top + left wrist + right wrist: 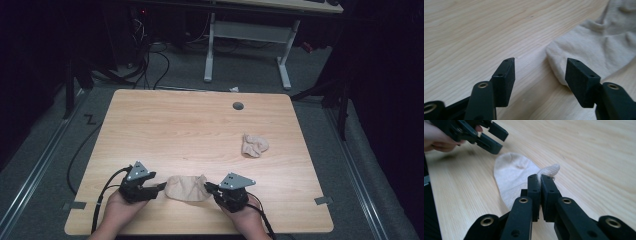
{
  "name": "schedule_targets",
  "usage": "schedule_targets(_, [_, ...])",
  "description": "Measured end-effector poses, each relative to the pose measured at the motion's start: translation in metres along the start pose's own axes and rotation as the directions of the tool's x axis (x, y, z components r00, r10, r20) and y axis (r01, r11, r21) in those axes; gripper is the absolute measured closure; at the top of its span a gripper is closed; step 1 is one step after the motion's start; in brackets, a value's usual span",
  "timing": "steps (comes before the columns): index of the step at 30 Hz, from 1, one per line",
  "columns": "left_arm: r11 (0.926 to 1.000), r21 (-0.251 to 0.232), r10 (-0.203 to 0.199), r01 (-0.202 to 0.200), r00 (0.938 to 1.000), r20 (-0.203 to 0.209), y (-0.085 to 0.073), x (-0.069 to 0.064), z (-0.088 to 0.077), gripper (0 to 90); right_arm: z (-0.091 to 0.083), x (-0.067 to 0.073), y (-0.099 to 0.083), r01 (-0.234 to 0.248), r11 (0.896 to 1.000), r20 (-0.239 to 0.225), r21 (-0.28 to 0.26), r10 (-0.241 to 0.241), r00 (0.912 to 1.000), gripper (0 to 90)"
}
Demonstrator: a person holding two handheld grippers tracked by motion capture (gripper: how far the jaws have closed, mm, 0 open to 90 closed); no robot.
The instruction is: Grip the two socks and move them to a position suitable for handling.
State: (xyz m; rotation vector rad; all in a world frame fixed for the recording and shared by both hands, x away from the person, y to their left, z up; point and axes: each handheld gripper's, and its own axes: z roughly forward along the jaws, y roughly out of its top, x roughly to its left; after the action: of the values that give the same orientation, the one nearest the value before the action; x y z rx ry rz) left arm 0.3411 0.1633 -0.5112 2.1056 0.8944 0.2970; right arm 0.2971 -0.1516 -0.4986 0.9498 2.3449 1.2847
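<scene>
High view | sock [186,188] long axis left-right | right tool [209,187] pinching its edge | left tool [161,186] agape, empty

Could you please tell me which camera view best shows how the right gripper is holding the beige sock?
The right gripper view: its jaws are shut on the beige sock at a bunched edge. The high view shows the right gripper meeting the sock from afar; the left gripper view shows the sock's other end.

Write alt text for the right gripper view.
The right tool is shut on the edge of a beige sock lying flat on a light wooden table. Beyond the sock, the left tool, jaws open, is held in a hand.
</scene>
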Motion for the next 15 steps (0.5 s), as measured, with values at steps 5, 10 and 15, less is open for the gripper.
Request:
schedule_targets(5, [0.9993,-0.032,0.021,-0.020,0.9988,0.043,0.007,-0.014,0.005,46.1,-0.003,-0.008,-0.007,-0.013,1.000,0.017,0.023,0.013,0.9998,86.5])
schedule_targets(10, [0.9992,0.005,0.038,-0.039,0.9980,0.049,0.011,-0.022,0.015,61.8,-0.004,-0.015,-0.013,-0.022,0.998,0.033,0.051,0.020,0.9992,86.5])
schedule_targets(15, [0.9955,0.058,0.074,-0.075,0.9970,0.025,0.009,-0.025,0.020,81.0,-0.003,-0.019,-0.020,-0.035,0.995,0.042,0.091,0.031,0.9986,86.5])
